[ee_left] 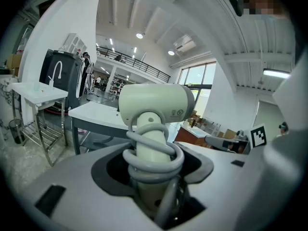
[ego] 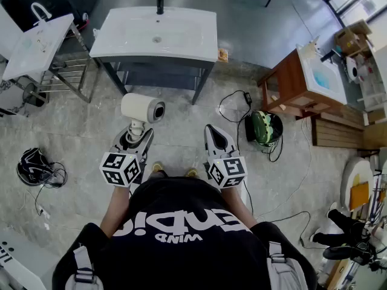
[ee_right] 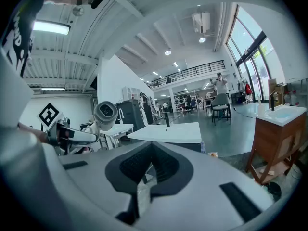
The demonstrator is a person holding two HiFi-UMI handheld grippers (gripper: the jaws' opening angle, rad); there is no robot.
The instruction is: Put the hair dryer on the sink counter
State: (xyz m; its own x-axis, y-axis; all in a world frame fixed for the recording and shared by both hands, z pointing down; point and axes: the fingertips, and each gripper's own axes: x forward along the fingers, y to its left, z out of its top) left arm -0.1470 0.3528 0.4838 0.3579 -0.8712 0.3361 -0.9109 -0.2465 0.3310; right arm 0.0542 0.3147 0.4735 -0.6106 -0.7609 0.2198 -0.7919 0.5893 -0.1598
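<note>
A cream hair dryer stands upright in my left gripper, its barrel pointing right. In the left gripper view the jaws are shut on the hair dryer's handle, where its grey cord is wound in loops; the left gripper sits level with the sink counter ahead. The white sink counter, on a dark frame, is a few steps away across the floor. My right gripper is held beside the left one, jaws together with nothing in them. The right gripper view shows the right gripper, the hair dryer at left and the sink counter ahead.
A black faucet rises at the counter's back edge. A second white basin on a metal rack stands left of it. A wooden vanity is to the right. A green-striped round object and black cables lie on the floor, a black bundle at left.
</note>
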